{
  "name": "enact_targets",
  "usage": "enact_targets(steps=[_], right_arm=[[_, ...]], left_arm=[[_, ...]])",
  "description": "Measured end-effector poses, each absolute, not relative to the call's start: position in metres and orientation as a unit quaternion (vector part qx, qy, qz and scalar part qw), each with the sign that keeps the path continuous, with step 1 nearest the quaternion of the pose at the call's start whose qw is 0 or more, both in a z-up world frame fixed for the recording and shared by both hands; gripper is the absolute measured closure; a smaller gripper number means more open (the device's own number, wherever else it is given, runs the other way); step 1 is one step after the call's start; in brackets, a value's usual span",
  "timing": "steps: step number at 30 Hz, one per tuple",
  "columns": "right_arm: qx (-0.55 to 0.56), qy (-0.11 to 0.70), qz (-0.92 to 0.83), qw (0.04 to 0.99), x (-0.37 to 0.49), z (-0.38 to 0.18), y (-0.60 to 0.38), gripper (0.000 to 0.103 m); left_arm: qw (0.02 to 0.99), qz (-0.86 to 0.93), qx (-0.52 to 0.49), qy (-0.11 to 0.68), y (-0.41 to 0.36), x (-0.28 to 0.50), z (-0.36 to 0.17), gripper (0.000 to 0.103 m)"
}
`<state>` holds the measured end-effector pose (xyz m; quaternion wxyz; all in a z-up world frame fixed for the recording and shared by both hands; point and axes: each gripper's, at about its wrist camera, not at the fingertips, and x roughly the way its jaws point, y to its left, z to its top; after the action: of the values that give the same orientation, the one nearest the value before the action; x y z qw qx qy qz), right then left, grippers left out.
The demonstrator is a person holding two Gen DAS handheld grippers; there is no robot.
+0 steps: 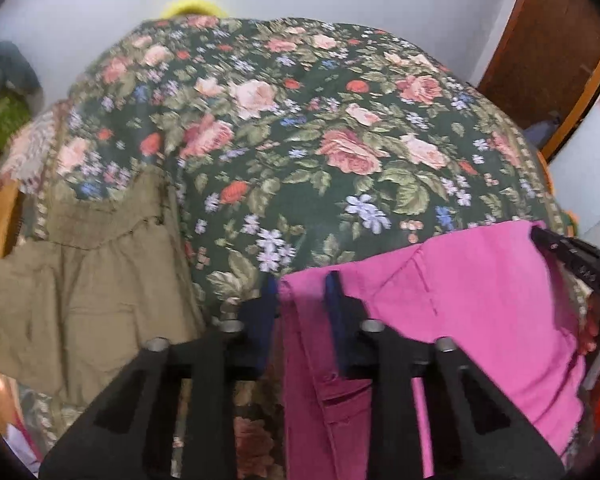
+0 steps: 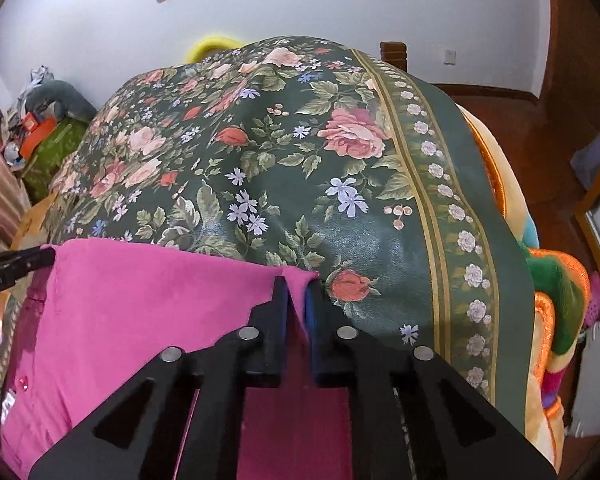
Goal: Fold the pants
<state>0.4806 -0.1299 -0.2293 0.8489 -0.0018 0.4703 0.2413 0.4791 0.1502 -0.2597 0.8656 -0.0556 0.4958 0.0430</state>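
The pink pants [image 1: 460, 304] lie at the near edge of a floral-covered bed, also in the right wrist view [image 2: 140, 320]. My left gripper [image 1: 302, 280] is shut on the pants' left corner, cloth pinched between its blue pads. My right gripper [image 2: 298, 284] is shut on the pants' right corner. The right gripper shows at the right edge of the left wrist view [image 1: 540, 236]. The left gripper shows at the left edge of the right wrist view [image 2: 48, 256].
Khaki pants [image 1: 88, 280] lie on the dark green floral bedspread [image 1: 300, 140] to the left. Clutter [image 2: 44, 132] sits by the white wall at far left. Bright blankets [image 2: 552, 292] hang off the bed's right side. A wooden door [image 1: 548, 40] stands at right.
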Motion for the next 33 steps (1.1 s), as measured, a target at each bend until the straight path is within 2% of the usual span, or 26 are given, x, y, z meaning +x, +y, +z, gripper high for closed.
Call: enact_targets(steps=[4, 9, 19, 26, 33], right_arm=[[-0.018, 0.457, 0.240, 0.856, 0.478, -0.218, -0.126, 0.100], [-0.025, 0.419, 0.248, 0.873, 0.470, -0.178, -0.126, 0.100], [-0.018, 0.339, 0.278, 0.899, 0.440, -0.088, -0.110, 0.100], [-0.021, 0.324, 0.290, 0.900, 0.404, -0.066, -0.114, 0.100], [-0.030, 0.338, 0.294, 0.894, 0.352, -0.071, -0.134, 0.100]], left_arm=[[0.867, 0.046, -0.050, 0.494, 0.155, 0.475, -0.253, 0.094], [0.875, 0.053, -0.033, 0.479, 0.158, 0.465, -0.232, 0.096], [0.904, 0.069, -0.026, 0.421, 0.172, 0.432, -0.156, 0.096], [0.918, 0.063, -0.009, 0.392, 0.165, 0.387, -0.121, 0.096], [0.924, 0.047, 0.006, 0.380, 0.143, 0.332, -0.118, 0.096]])
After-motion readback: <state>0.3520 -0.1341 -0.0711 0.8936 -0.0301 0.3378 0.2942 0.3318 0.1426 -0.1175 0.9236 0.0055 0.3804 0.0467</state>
